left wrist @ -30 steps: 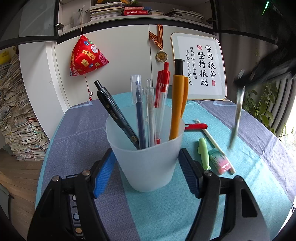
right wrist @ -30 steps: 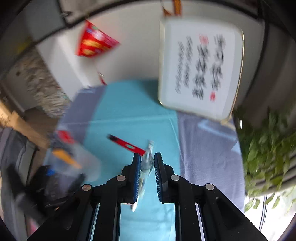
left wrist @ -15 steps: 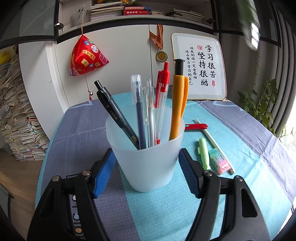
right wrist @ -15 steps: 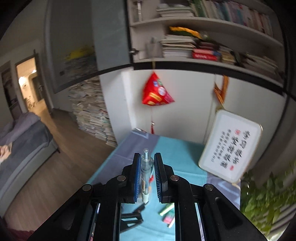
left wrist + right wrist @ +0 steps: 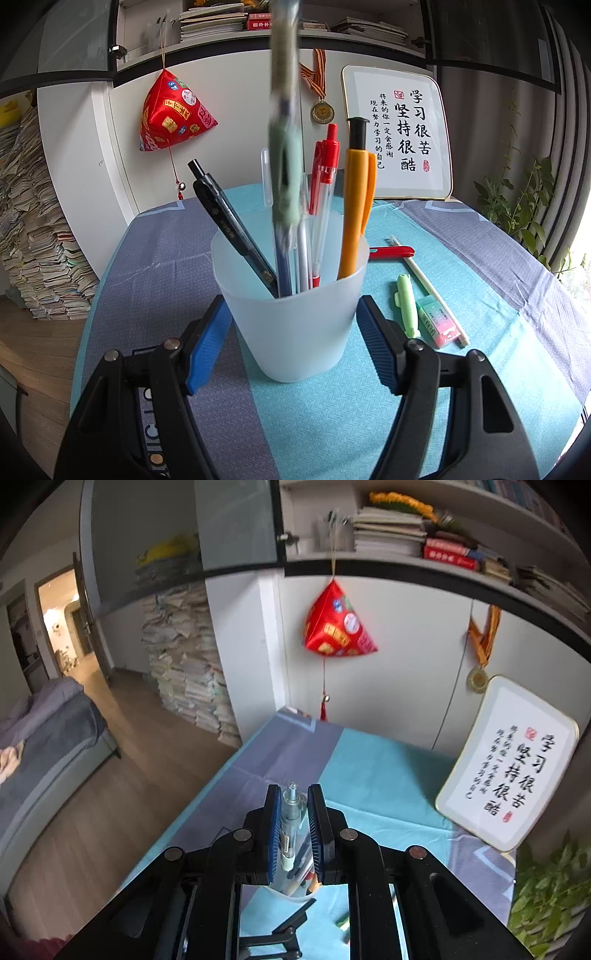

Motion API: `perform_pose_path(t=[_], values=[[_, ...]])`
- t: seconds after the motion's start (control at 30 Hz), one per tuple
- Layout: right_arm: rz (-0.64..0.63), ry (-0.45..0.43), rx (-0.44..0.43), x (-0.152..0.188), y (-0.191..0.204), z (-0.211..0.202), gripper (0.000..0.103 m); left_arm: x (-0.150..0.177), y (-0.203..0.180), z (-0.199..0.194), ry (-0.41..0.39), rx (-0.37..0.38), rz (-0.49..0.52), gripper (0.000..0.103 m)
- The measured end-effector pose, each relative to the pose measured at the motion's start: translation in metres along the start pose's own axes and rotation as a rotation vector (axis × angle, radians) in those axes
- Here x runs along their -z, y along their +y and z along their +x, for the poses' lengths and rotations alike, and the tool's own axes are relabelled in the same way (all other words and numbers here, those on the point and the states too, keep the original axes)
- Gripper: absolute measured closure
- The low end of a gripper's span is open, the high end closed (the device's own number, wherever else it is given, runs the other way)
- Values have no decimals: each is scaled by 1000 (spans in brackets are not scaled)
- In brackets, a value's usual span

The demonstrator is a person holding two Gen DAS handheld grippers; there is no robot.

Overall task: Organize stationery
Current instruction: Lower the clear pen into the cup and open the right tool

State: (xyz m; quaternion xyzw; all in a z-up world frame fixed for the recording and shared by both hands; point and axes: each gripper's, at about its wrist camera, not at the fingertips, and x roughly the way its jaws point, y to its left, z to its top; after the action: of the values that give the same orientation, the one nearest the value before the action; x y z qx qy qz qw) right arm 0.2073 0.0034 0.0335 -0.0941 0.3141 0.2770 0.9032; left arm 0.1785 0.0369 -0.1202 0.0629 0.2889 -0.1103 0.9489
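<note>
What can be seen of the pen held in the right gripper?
The pen has a clear plastic barrel with a clear click button on top and a white label lower down. The right gripper is shut on it, blue pads on either side, holding it about upright. In the left wrist view it shows as a motion-blurred streak with a pale green grip section, its tip at the mouth of the frosted cup, among the pens already standing there.

We see a table [image 5: 155,254] covered by a cloth in teal and grey-purple panels. On it stands a frosted plastic cup [image 5: 295,314] near the front. To its right lie a red pen [image 5: 391,252], a thin white stick, perhaps a pencil [image 5: 428,284], a light green pen [image 5: 406,306] and a pink-and-green eraser [image 5: 437,321] touching the stick. At the far edge a framed calligraphy board [image 5: 402,133] stands upright.
</note>
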Motion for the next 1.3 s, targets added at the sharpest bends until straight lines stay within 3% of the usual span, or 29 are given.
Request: perform_pose_path(t=[0.27,0.73,1.1,1.3], values=[[-37,72,-1,17,2,35,88,0,0,0,2,0,-1,34],[12,135,-47,24,-7,54,88,-1,0,0,2,0,-1,34],[56,87,-54,21,-16,25,88,-1,0,0,2,1,-1,34],[106,66,1,29,-39,1,88,-1,0,0,2,0,-1,34]])
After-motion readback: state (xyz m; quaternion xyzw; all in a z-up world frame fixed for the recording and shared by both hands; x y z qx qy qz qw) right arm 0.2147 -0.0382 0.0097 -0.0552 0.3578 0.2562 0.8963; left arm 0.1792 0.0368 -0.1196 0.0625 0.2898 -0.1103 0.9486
